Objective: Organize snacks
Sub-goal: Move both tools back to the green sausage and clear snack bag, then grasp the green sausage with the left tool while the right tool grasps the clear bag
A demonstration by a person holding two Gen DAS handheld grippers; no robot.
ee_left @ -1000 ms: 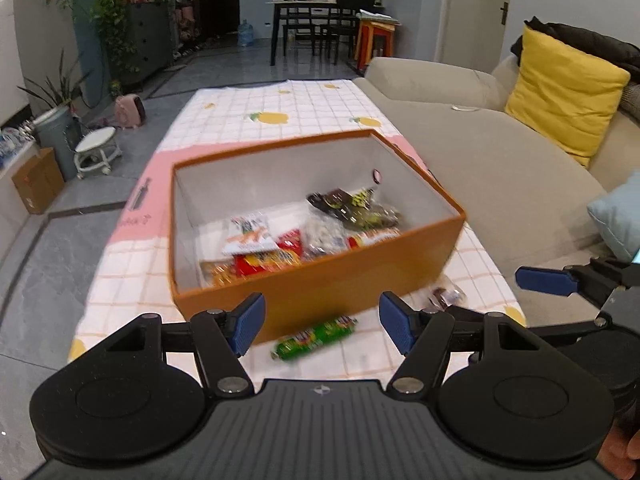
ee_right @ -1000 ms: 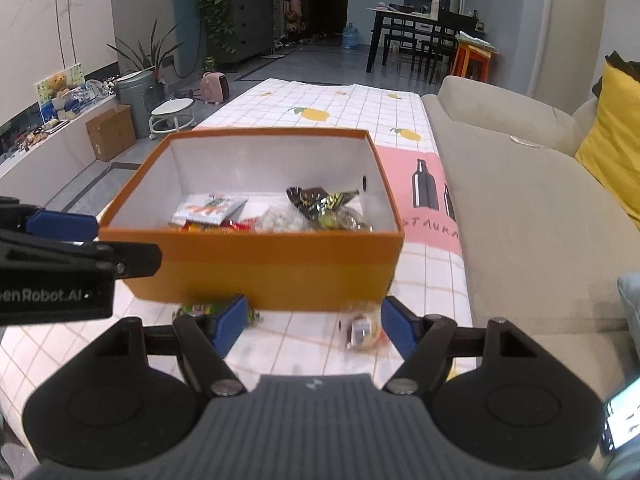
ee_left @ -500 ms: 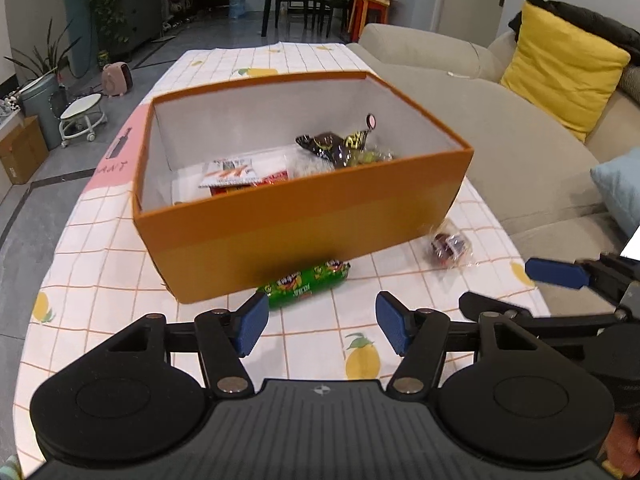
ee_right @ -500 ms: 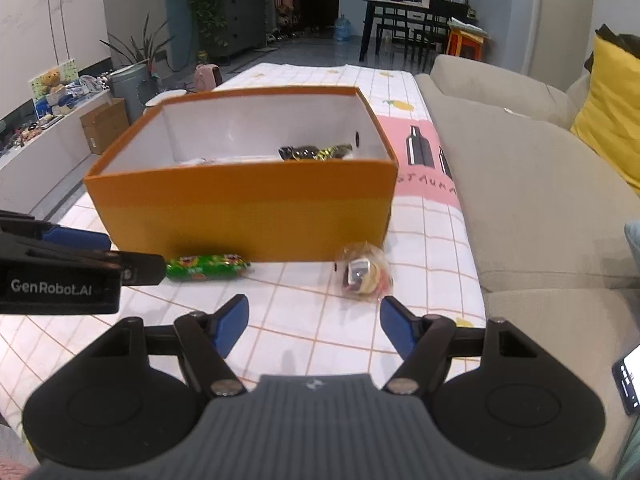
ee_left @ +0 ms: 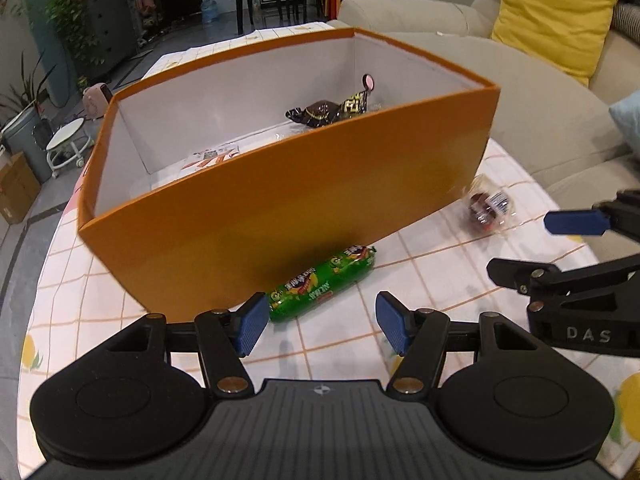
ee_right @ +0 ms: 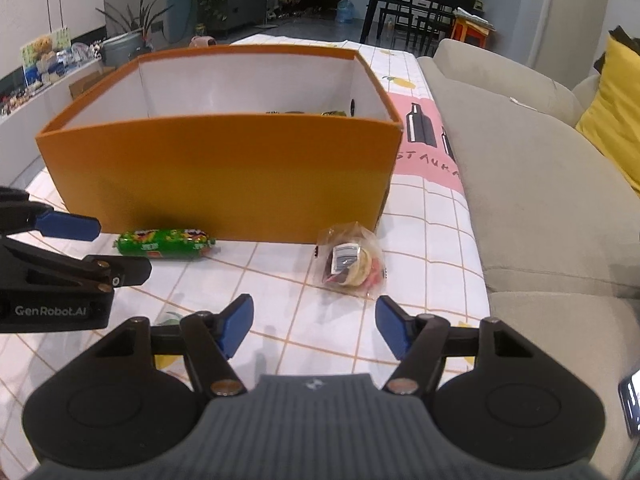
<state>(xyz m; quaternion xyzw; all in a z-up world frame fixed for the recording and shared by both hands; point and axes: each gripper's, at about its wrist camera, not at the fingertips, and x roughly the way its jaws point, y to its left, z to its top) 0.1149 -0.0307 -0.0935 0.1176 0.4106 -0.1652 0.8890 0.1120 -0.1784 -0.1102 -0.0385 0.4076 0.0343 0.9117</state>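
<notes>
Both claws hang open and empty, the left gripper [ee_left: 318,322] low at the green snack roll [ee_left: 322,282] lying at twelve o'clock against the orange box [ee_left: 280,216], the right gripper [ee_right: 314,326] facing the clear-wrapped snack [ee_right: 350,262] at one o'clock, so closing off-centre could likely squirt the roll sideways or nudge the box.

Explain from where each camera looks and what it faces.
Left wrist: on the left gripper, fingers open, facing the orange cardboard box and green tube-shaped snack pack.
Right wrist: on the right gripper, fingers open, facing the clear round snack bag.
Shared: box, both snacks, checked tablecloth, the other gripper.
</notes>
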